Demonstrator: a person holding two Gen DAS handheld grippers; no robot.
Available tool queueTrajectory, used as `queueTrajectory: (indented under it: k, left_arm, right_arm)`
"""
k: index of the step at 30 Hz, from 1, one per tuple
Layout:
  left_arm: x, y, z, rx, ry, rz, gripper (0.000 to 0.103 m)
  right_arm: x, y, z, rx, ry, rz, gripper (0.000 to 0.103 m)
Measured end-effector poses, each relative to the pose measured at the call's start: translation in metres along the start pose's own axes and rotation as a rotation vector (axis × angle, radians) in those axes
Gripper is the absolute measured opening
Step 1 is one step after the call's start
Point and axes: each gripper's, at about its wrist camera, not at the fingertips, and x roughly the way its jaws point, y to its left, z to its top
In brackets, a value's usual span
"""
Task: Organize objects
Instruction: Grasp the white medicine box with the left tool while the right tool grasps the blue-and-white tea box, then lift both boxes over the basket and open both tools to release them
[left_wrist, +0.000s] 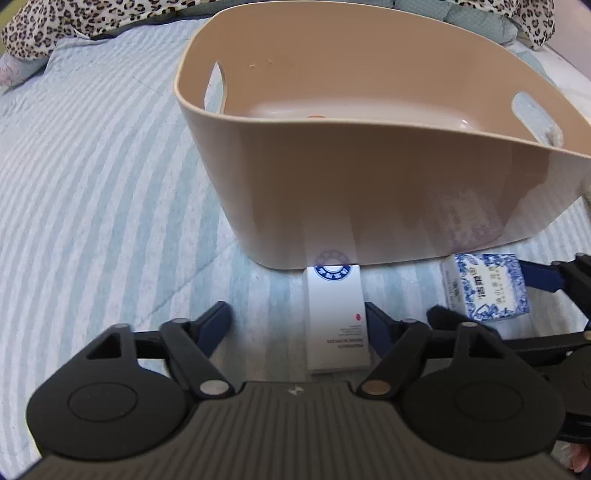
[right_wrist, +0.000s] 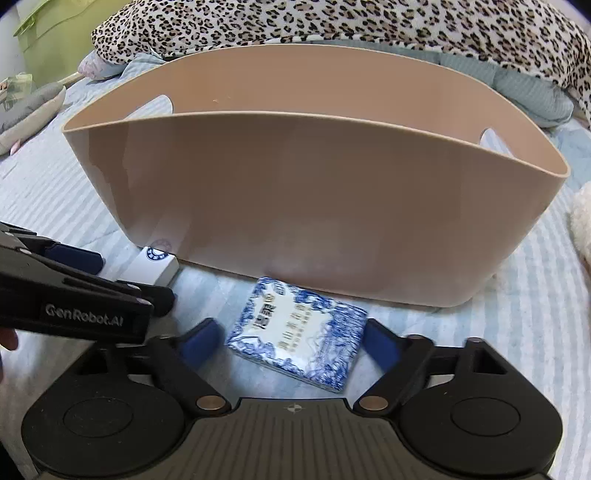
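Observation:
A tan plastic basket (left_wrist: 369, 177) with handle slots stands on the striped bed cover; it also shows in the right wrist view (right_wrist: 314, 206). A white box (left_wrist: 336, 321) with a blue round logo lies against its near wall, between the fingers of my open left gripper (left_wrist: 295, 317). A blue-and-white patterned box (right_wrist: 299, 332) lies in front of the basket, between the fingers of my open right gripper (right_wrist: 291, 332). The patterned box also shows in the left wrist view (left_wrist: 485, 286), and the white box in the right wrist view (right_wrist: 155, 266).
A leopard-print blanket (right_wrist: 332, 22) and grey-blue pillows (right_wrist: 532, 96) lie behind the basket. A fluffy white item (right_wrist: 581, 221) sits at the right edge. The left gripper's body (right_wrist: 74, 295) crosses the right view's left side. The basket looks nearly empty inside.

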Motion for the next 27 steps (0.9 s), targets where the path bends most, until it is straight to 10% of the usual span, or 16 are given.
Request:
queueTrajectory:
  k: [4, 27]
  left_arm:
    - [-0.006, -0.004, -0.002, 0.032, -0.013, -0.014, 0.033]
    - [-0.140, -0.025, 0.004, 0.102, -0.342, -0.071, 0.032]
  right_arm:
    - [-0.003, -0.007, -0.001, 0.004, -0.003, 0.005, 0.067]
    - [-0.136, -0.044, 0.010, -0.013, -0.273, 0.016, 0.065]
